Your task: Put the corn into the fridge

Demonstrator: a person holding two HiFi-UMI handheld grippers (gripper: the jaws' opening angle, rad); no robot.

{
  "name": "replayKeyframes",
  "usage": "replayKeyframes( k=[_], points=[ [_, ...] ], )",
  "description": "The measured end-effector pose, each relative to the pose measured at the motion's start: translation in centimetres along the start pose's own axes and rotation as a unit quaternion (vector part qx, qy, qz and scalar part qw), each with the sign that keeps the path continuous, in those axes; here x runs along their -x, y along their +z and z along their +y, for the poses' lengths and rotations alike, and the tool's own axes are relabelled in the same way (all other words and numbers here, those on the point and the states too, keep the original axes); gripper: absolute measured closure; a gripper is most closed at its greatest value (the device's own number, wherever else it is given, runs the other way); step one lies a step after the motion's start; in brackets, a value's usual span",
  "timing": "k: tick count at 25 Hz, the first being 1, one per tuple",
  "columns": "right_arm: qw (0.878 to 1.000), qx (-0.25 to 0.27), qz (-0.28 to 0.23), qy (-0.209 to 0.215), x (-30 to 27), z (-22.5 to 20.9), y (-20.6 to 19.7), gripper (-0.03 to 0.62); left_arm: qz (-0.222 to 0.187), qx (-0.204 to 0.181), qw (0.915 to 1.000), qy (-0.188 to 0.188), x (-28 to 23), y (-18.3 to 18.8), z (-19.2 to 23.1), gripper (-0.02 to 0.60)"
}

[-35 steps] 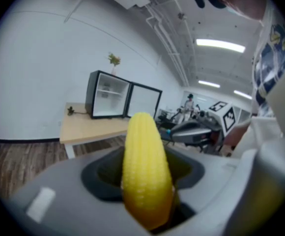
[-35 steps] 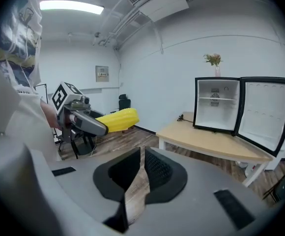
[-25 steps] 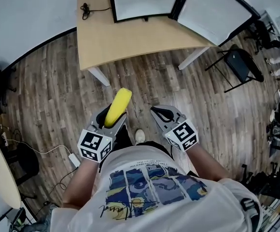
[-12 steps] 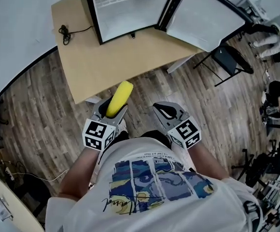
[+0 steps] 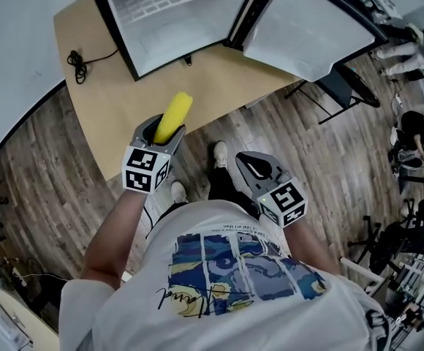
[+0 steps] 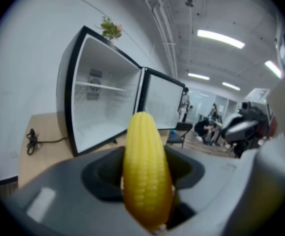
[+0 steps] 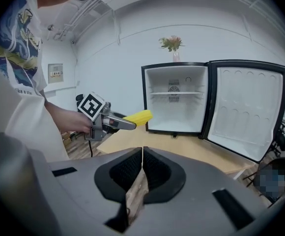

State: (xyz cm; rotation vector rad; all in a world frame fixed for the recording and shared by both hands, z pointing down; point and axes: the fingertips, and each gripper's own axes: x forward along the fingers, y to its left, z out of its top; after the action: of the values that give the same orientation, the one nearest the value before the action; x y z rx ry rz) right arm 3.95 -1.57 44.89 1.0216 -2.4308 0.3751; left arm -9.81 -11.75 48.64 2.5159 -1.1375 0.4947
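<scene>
A yellow corn cob [image 5: 172, 116] sticks out forward from my left gripper [image 5: 159, 131], whose jaws are shut on its base. In the left gripper view the corn [image 6: 146, 171] stands up between the grey jaws and points at the fridge [image 6: 103, 107]. The small black fridge [image 5: 168, 13] stands on a wooden table [image 5: 117, 101] with its door [image 5: 307, 28] swung wide open and a white, empty inside. The corn hangs over the table's near edge, short of the fridge. My right gripper [image 5: 254, 168] is shut and empty, lower right over the floor. From the right gripper view the corn [image 7: 138, 116] shows left of the fridge [image 7: 174, 98].
A black cable [image 5: 77, 57] lies coiled on the table left of the fridge. A black folding chair [image 5: 347, 86] stands on the wood floor to the right, under the open door. A flower vase [image 7: 172, 45] sits on top of the fridge. People are far off at the right.
Both grippers and the person have moved forward toward the table. The corn, earlier over the floor, now hangs over the table's edge. The fridge is closer.
</scene>
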Motion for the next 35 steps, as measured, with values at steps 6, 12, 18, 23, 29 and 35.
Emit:
replayKeyframes(
  k=[6,12,18,23,29,35],
  points=[
    [1.0,0.0,-0.011,0.011,-1.4,-8.3,1.5,0.579,0.008,-0.001,0.9983,0.058,-8.0,3.2,4.2,0.337],
    [1.0,0.01,-0.017,0.021,-2.6,-16.8,3.8,0.579,0.014,0.001,0.9942,0.107,-15.1,6.2,8.5,0.338],
    [0.999,0.003,-0.004,0.037,-3.8,-22.1,3.2,0.579,0.026,0.016,0.989,0.145,-21.1,7.3,13.2,0.339],
    [0.999,0.002,0.011,0.047,-4.1,-26.1,2.7,0.58,0.039,0.018,0.9845,0.17,-25.7,8.0,16.1,0.337],
    [0.999,-0.007,0.012,0.048,-4.7,-29.2,2.8,0.58,0.057,0.024,0.9792,0.194,-29.9,8.2,19.6,0.339],
    [0.999,-0.021,0.024,0.037,-4.5,-31.7,2.1,0.58,0.07,0.025,0.9753,0.208,-33.4,8.2,22.3,0.337]
  ],
)
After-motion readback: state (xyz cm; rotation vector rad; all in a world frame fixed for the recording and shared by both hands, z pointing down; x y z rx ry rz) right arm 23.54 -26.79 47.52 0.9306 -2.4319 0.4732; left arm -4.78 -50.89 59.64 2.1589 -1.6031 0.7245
